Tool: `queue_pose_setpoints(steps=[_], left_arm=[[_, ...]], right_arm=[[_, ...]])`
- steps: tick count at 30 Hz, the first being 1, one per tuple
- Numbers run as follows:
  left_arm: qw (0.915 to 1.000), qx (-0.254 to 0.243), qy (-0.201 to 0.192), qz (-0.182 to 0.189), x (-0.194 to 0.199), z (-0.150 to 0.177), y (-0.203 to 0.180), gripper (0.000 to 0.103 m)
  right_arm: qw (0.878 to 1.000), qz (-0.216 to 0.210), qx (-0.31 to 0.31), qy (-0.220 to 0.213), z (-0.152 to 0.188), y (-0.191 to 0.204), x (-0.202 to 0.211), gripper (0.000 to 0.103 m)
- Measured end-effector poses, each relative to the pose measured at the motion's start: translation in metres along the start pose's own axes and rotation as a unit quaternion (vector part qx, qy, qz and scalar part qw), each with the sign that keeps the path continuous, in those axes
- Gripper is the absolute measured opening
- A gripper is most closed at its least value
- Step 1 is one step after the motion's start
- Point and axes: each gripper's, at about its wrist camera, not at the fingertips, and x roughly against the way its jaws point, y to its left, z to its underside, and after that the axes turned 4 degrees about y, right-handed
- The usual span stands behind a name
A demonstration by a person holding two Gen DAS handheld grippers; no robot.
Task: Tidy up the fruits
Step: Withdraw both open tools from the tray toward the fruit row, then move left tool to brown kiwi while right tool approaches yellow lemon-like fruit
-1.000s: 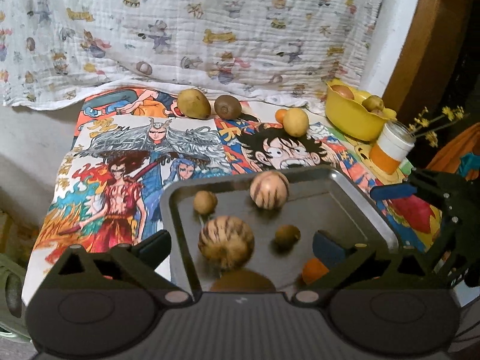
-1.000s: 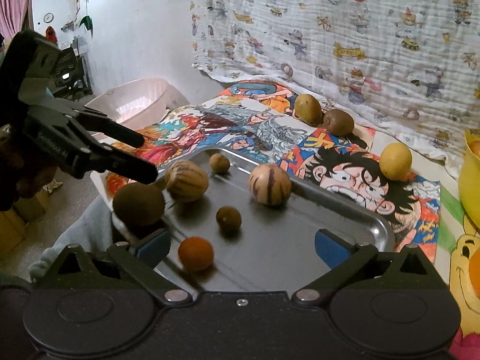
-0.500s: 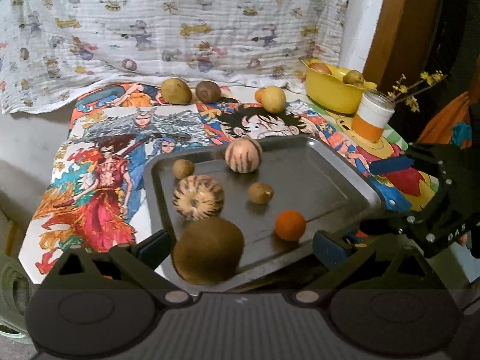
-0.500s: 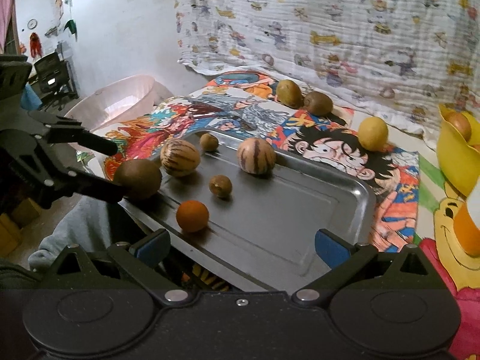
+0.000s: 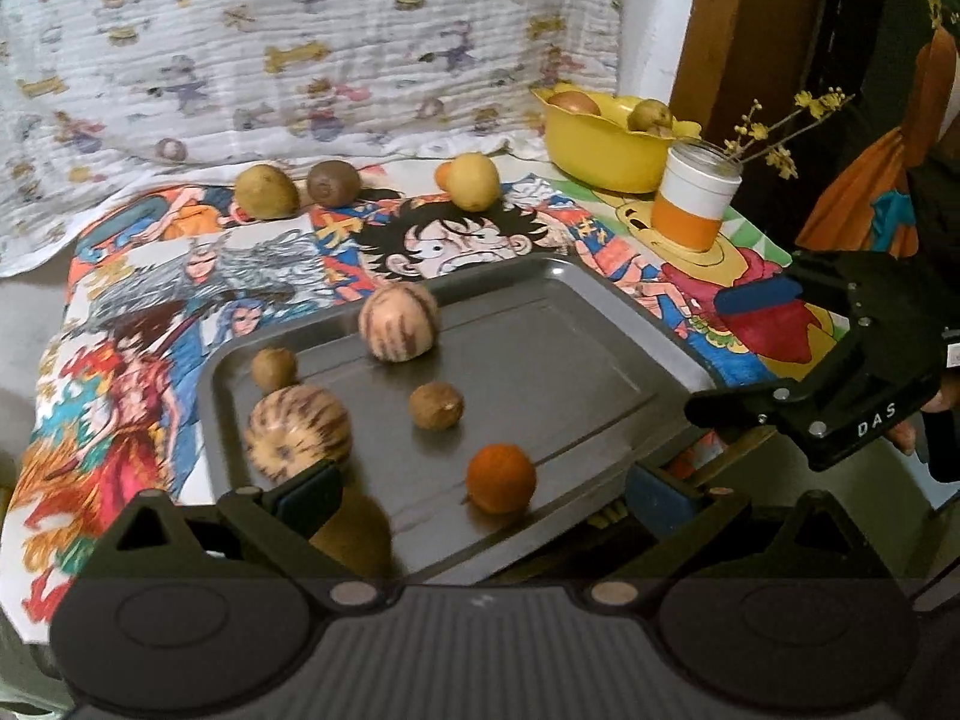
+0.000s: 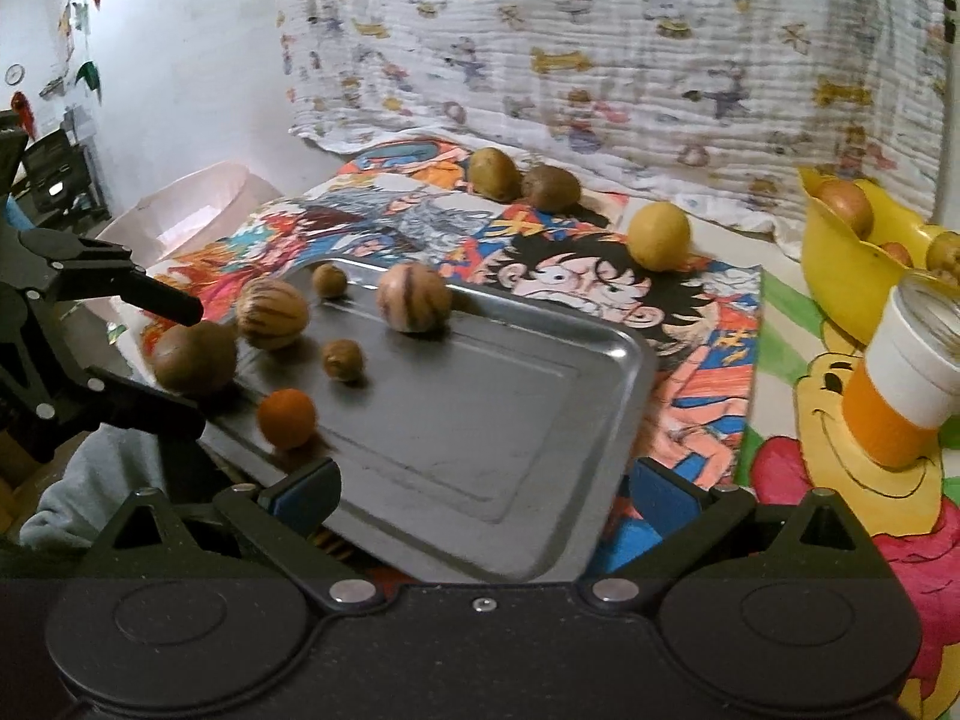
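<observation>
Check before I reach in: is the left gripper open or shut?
Open: the left gripper shows its blue pads spread wide, nothing clamped between them.

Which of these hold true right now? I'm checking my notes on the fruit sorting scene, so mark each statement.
1. The small orange fruit lies on the grey metal tray. True.
2. The yellow plastic bowl is empty. False: it holds fruit.
3. Two striped round melons sit on the tray. True.
4. The left tool is clamped on the orange fruit. False: it is open, holding nothing.
5. The round yellow lemon lies on the tray. False: it rests on the printed cloth.
</observation>
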Motion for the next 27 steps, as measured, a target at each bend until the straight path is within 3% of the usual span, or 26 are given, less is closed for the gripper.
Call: queue_pose_setpoints(steps=[12, 27], left_arm=[[0.9996, -0.009, 0.027, 0.0, -0.035, -0.05, -0.002, 0.102], [0.9993, 0.021, 0.026, -0.015, -0.067, -0.12, 0.048, 0.102]], right_arm=[[0.999, 0.031, -0.013, -0.02, -0.015, -0.042, -0.021, 0.102], [0.997, 0.062, -0.036, -0.034, -0.062, -0.078, -0.051, 0.102]])
